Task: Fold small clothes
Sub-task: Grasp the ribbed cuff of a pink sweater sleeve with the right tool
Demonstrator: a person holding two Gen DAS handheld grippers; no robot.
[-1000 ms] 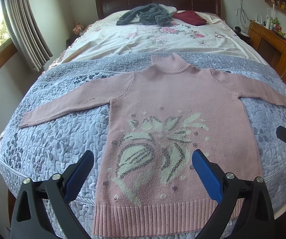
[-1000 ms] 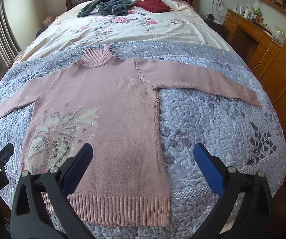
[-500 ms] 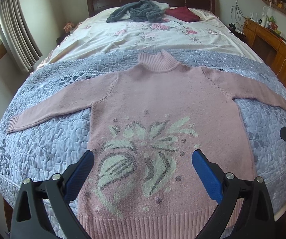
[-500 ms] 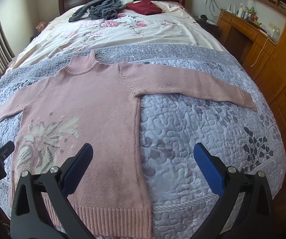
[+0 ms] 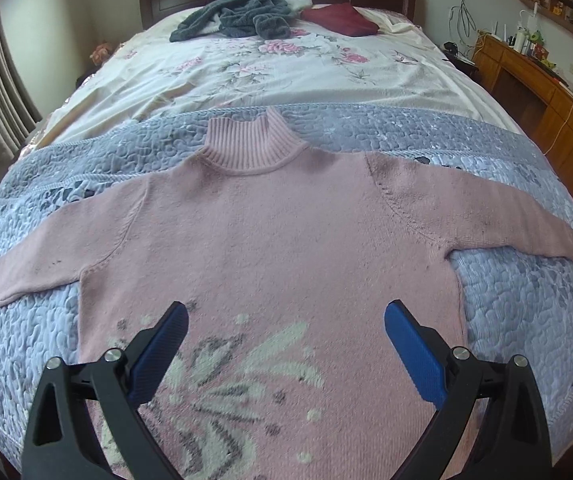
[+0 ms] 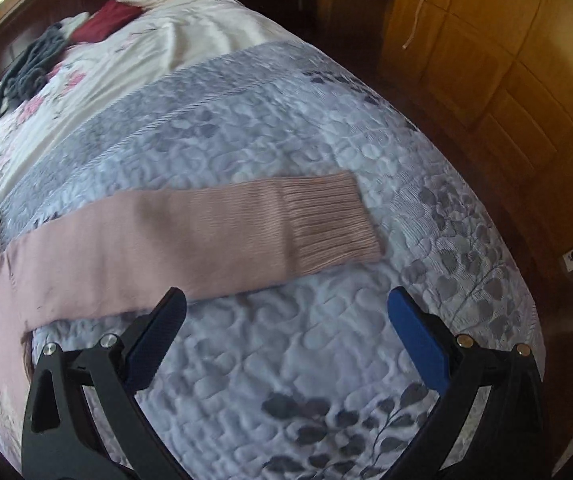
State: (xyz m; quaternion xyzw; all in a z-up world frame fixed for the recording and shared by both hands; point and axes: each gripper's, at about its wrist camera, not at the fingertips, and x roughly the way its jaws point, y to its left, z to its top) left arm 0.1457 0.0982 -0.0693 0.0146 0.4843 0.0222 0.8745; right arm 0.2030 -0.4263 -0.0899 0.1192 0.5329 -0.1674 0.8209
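Sweater (image 5: 286,248): pink, flat on the grey quilt (image 5: 526,312), sleeves out.
Left gripper (image 5: 286,344): wide open, empty, over the chest.
Right gripper (image 6: 286,332): wide open, empty, beside the sleeve (image 6: 214,236).

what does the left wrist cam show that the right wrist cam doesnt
Only the left wrist view shows the pink sweater's ribbed collar, its flower pattern and the left sleeve, with the open left gripper over the body. Only the right wrist view shows the right sleeve's ribbed cuff and the wooden cabinets, with the open right gripper over bare quilt. Both show the sweater lying flat, the grey garment and the dark red one.
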